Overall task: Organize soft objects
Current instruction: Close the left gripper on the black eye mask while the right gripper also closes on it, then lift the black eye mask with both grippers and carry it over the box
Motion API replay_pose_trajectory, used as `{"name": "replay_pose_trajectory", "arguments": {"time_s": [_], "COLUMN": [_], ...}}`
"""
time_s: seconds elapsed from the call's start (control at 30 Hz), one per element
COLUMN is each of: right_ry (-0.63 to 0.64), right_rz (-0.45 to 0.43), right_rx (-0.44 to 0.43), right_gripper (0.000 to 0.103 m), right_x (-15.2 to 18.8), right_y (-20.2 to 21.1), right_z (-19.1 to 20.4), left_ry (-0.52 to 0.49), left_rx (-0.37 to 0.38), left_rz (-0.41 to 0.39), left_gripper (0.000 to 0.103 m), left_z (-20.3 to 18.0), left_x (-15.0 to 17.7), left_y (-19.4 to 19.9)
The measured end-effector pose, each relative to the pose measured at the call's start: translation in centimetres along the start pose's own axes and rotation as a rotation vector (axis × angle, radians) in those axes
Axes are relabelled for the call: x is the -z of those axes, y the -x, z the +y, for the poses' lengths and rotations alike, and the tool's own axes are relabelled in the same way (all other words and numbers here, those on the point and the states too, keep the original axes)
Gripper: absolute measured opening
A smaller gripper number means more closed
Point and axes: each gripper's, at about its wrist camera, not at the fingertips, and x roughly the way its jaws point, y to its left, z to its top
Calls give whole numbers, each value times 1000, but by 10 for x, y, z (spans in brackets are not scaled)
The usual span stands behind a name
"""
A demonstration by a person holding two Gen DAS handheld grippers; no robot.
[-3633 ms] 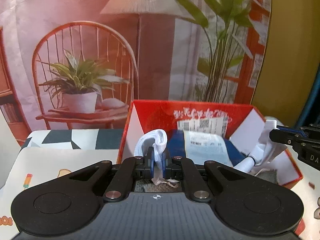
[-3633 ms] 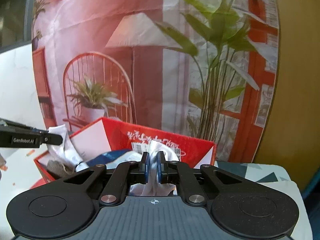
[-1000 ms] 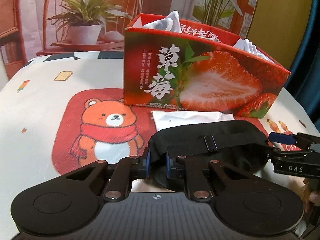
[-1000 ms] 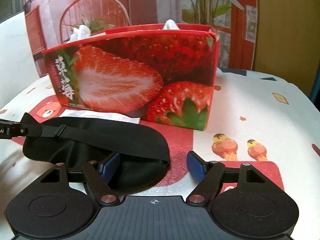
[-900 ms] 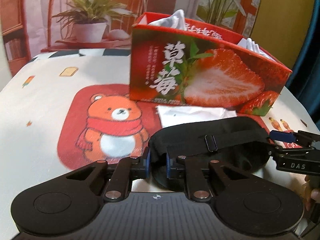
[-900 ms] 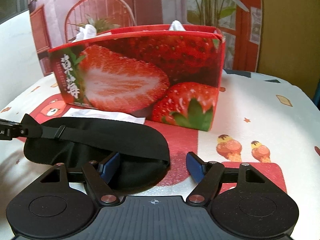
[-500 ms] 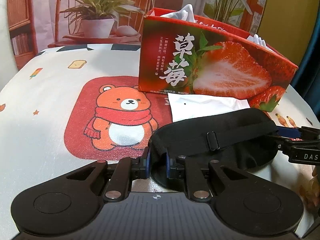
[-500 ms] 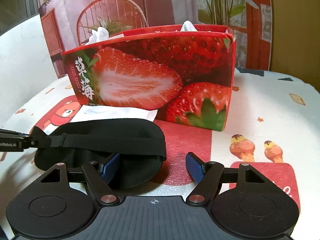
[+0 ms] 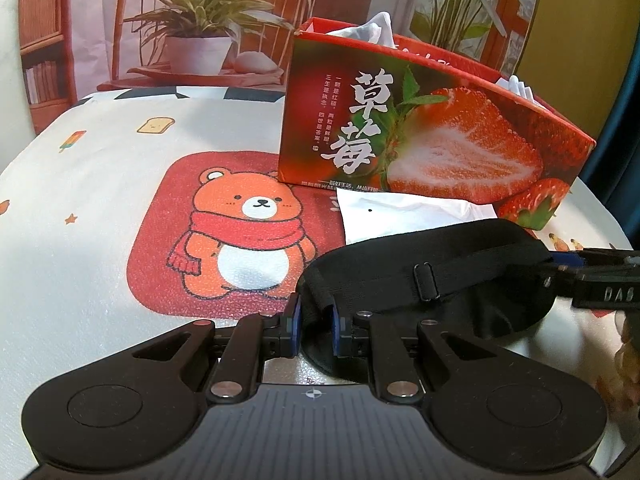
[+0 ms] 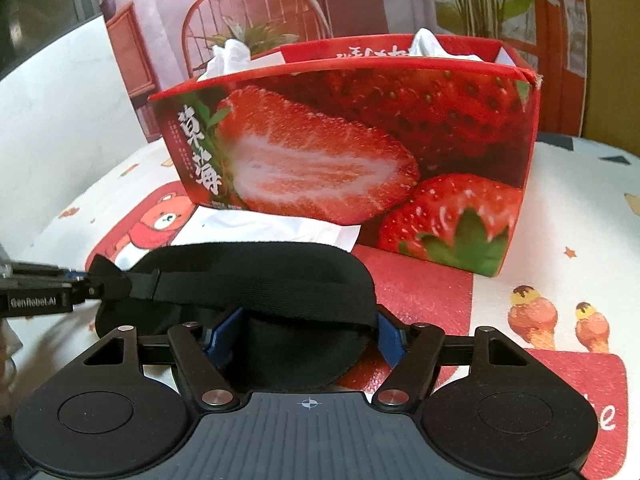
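Pinching sleep mask (image 9: 432, 280) end in left jaws, right jaws straddling it

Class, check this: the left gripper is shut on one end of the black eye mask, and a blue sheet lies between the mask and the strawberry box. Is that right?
One detail is wrong: the sheet is white, not blue, as the left wrist view shows. The rest holds: the left gripper is shut on one end of the eye mask, and the sheet lies between the mask and the strawberry box.
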Motion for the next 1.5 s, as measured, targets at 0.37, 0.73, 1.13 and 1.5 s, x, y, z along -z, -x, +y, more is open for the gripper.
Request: {"name": "replay_pose_trajectory", "arguments": {"time_s": [0.37,0.73,1.13,1.5], "right_ry": [-100,-80,84,206], "right_rz": [-58,-89,-113,-273], "right_rx": [-21,-14,-7,-49], "right_gripper": [30,13,8,8], "right_x": [-8,-18,-29,-96], "right_y": [27,37,55,94], "right_z": [-9,-6,18,39], "left_ry": [-4,-4,16,-93], "left_rx": [-1,-7,38,41], "left_rz": [-1,-5,-108,-340], "left_gripper": [16,16,8,8], "left_z": [1,-1,0,-19], "left_x": [0,1,-21,-108], "left_y": [0,1,44,101]}}
